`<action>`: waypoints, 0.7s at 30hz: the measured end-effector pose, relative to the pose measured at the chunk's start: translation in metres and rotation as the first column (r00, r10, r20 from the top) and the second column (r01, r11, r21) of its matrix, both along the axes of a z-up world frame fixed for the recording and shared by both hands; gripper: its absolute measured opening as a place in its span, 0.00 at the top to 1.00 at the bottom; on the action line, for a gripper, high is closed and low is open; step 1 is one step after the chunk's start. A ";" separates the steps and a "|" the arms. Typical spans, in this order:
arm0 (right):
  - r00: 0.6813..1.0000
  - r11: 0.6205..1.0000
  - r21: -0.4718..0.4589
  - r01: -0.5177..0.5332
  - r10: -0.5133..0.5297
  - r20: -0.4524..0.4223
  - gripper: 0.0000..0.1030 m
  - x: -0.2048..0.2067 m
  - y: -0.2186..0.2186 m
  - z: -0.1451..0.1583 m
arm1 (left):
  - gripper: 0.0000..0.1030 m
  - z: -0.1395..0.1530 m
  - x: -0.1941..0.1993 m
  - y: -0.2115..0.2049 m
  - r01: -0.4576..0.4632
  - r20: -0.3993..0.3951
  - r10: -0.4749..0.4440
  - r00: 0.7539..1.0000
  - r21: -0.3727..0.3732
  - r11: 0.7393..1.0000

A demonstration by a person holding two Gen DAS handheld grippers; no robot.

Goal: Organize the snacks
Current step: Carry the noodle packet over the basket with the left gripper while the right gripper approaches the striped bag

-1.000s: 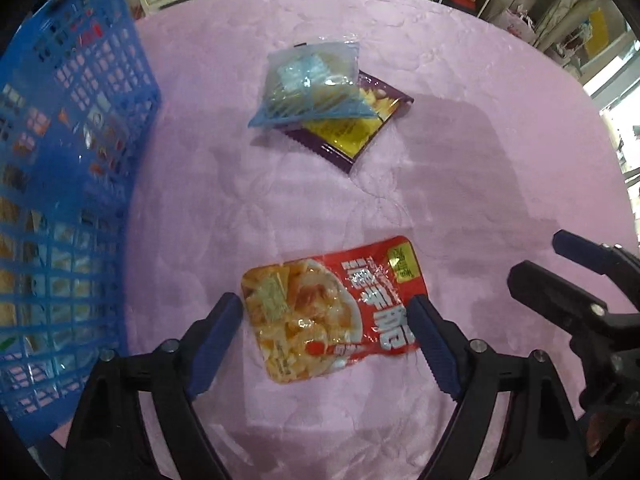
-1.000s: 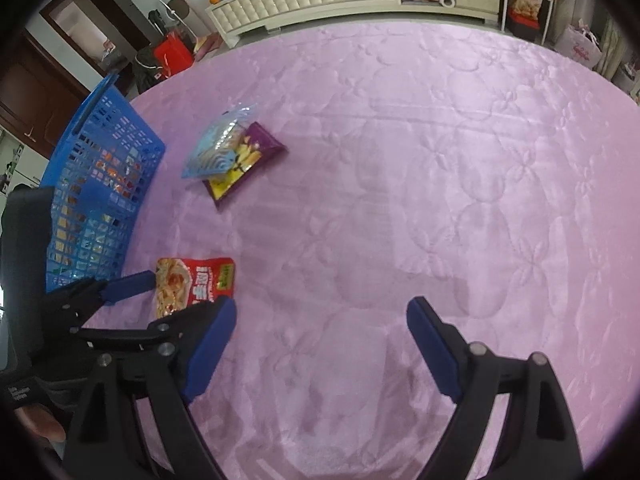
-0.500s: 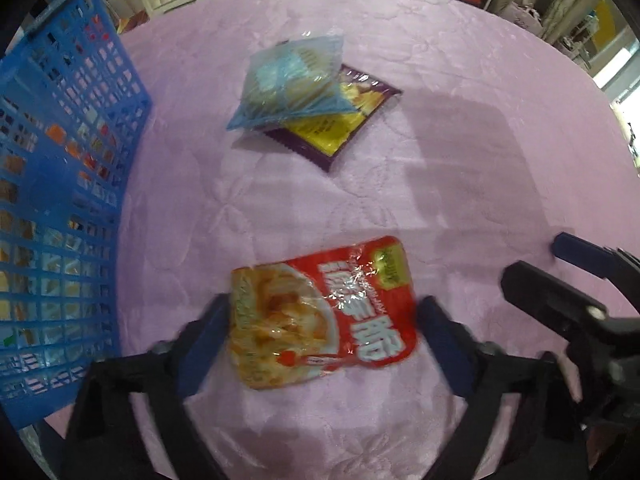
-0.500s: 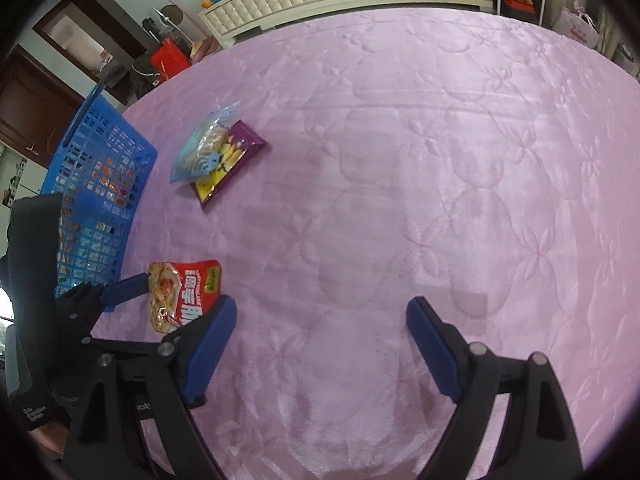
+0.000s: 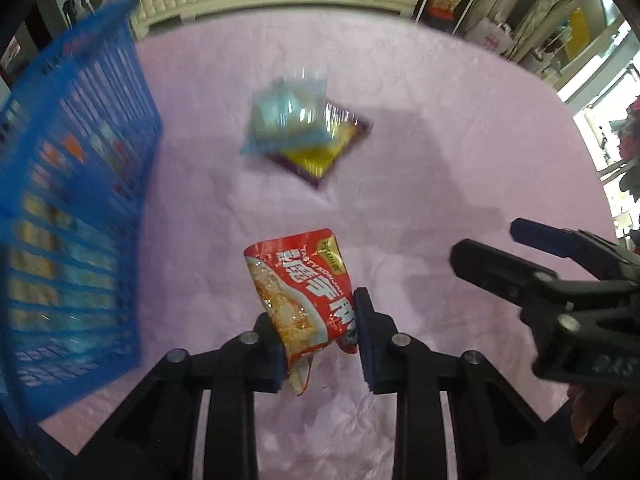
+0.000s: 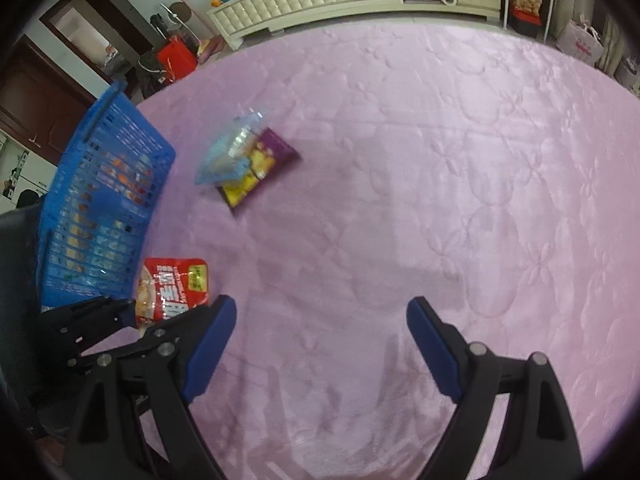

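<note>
Left tool (image 5: 320,336), bottom centre of its view, is closing its jaws on the crinkly red foil snack packet (image 5: 304,292), pads pinching its lower half. Right tool (image 6: 320,344) gapes wide, empty. Further up: clear-blue bag on a purple-yellow packet (image 5: 320,152); blue plastic mesh basket (image 5: 68,216) at left.
</note>
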State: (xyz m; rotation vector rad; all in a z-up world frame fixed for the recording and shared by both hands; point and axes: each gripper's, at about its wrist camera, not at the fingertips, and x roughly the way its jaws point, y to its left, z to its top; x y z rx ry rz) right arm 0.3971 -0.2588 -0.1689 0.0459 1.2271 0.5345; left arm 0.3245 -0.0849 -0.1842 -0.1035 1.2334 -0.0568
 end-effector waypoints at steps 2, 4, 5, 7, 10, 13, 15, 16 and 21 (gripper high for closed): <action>1.000 1.000 0.005 0.001 -0.001 0.017 0.13 0.002 0.003 0.013 | 0.75 0.022 -0.006 0.000 0.018 0.046 -0.018 0.999 0.008 1.000; 0.999 1.000 0.007 -0.003 0.003 0.039 0.13 0.003 0.007 0.027 | 0.75 0.046 -0.011 0.003 0.030 0.092 -0.031 0.995 0.014 0.999; 0.999 1.000 0.006 -0.003 0.002 0.047 0.13 0.004 0.010 0.032 | 0.75 0.053 -0.013 0.005 0.033 0.108 -0.034 0.994 0.015 0.999; 0.998 1.000 0.006 -0.002 0.002 0.061 0.13 0.007 0.015 0.047 | 0.75 0.074 -0.017 0.012 0.035 0.148 -0.038 0.988 0.023 0.999; 0.996 1.000 0.003 -0.014 0.014 0.088 0.13 0.008 0.025 0.065 | 0.75 0.100 -0.023 0.024 0.037 0.184 -0.044 0.982 0.040 0.999; 0.993 0.999 -0.020 -0.036 0.038 0.116 0.13 0.011 0.045 0.080 | 0.75 0.115 -0.014 0.046 0.025 0.213 -0.036 0.976 0.054 0.998; 0.993 0.999 -0.030 -0.039 0.043 0.111 0.13 0.016 0.058 0.080 | 0.75 0.120 -0.014 0.063 0.007 0.226 -0.019 0.974 0.052 0.999; 0.994 0.999 -0.024 -0.043 0.045 0.097 0.13 0.020 0.065 0.078 | 0.75 0.119 -0.009 0.072 -0.005 0.228 -0.006 0.974 0.051 0.999; 0.997 0.998 -0.032 -0.057 0.058 0.055 0.13 0.035 0.096 0.064 | 0.75 0.129 -0.003 0.113 -0.064 0.228 0.049 0.972 0.057 0.996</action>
